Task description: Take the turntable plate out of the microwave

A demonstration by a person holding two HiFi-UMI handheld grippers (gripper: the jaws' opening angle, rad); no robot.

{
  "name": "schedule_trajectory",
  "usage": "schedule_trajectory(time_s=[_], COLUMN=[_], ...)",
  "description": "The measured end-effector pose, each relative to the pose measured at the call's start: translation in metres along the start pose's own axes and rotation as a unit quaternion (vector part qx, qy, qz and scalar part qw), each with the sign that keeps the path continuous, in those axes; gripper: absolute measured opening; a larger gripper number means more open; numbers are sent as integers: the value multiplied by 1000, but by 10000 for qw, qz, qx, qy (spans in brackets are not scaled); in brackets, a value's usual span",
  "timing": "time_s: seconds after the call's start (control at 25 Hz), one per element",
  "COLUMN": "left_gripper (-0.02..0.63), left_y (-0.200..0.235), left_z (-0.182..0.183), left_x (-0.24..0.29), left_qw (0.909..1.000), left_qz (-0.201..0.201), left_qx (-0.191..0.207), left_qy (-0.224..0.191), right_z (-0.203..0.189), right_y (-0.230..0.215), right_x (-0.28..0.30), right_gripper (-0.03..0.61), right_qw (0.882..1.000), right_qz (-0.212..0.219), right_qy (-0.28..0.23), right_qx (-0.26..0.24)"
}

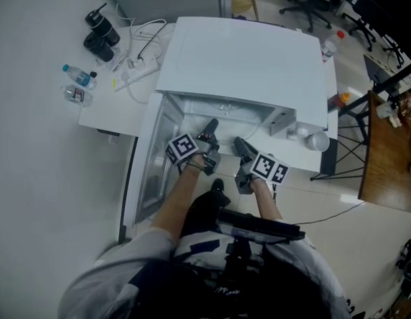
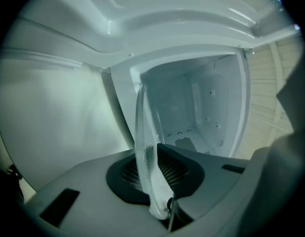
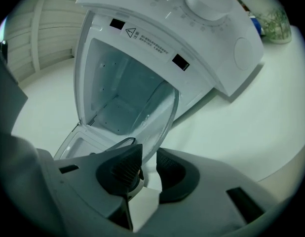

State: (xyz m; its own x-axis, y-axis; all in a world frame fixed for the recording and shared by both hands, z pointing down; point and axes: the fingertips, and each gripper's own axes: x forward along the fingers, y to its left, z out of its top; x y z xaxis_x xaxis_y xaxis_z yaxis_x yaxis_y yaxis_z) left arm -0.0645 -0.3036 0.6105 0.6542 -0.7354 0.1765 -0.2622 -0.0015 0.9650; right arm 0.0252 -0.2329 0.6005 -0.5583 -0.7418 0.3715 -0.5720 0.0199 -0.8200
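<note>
- Left gripper [image 2: 153,184] clamps the rim of the glass turntable plate [image 2: 144,142], at the front edge of the microwave [image 1: 245,65].
- Right gripper [image 3: 145,169]: jaws apart around the rim, not pinching.
- Likely stiff, heavy, slick, brittle; grip the rim on both sides.

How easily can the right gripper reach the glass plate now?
Probably yes. The microwave door stands open, nothing is in the way, and the rim of the plate seems to lie at the open fingers of the right gripper. The left gripper holds it.
</note>
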Motion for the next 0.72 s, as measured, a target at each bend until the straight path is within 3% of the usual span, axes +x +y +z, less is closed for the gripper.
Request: schedule_trajectory(time_s=[0.2, 0.4, 0.6, 0.72], left_gripper=[35, 32, 29, 28], left_y=[-4, -7, -17, -25], left_z=[-8, -13, -12, -22], left_x=[-2, -5, -10, -13], left_qw=[9997, 9992, 9977, 9950], left_qz=[-153, -304, -582, -805], left_qx=[-12, -43, 90, 138], left_qy=[179, 266, 334, 573], right_z=[8, 25, 42, 44], right_y=[0, -5, -17, -12], right_x=[-3, 0, 7, 16], right_gripper=[139, 161, 161, 161], right_qw=[9995, 9985, 9987, 9962], right_qz=[154, 500, 404, 730], right_qy=[91, -50, -204, -115], right_qx=[-264, 221, 240, 455])
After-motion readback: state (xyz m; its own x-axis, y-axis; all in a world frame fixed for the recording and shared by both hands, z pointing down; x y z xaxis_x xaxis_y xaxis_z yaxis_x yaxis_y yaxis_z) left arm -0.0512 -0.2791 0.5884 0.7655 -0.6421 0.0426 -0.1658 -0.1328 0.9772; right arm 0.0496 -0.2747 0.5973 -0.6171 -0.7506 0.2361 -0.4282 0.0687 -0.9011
